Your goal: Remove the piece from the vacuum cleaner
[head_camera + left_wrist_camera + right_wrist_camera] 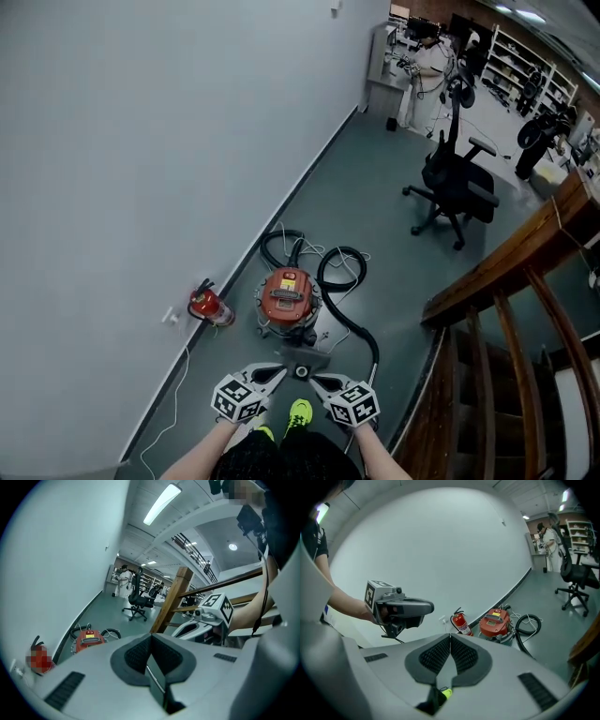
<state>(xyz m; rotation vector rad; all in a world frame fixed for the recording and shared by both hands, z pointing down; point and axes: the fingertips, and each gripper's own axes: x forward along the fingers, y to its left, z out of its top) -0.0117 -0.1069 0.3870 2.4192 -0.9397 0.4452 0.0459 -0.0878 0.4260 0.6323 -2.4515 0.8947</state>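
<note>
The red vacuum cleaner [287,296] stands on the floor by the wall, its black hose [342,281] coiled round it. It also shows in the left gripper view [89,640] and the right gripper view [495,622]. In front of it, above my feet, a flat dark grey piece [302,359] hangs between both grippers. My left gripper [281,372] is shut on its left side and my right gripper [317,378] is shut on its right. A thin grey plate [157,677] sits between the left pads. A grey sliver [443,672] sits between the right ones.
A red fire extinguisher [210,306] leans at the wall left of the vacuum. A white cable [173,384] runs along the wall. A wooden stair railing [506,281] closes off the right side. A black office chair [455,183] stands farther down the corridor.
</note>
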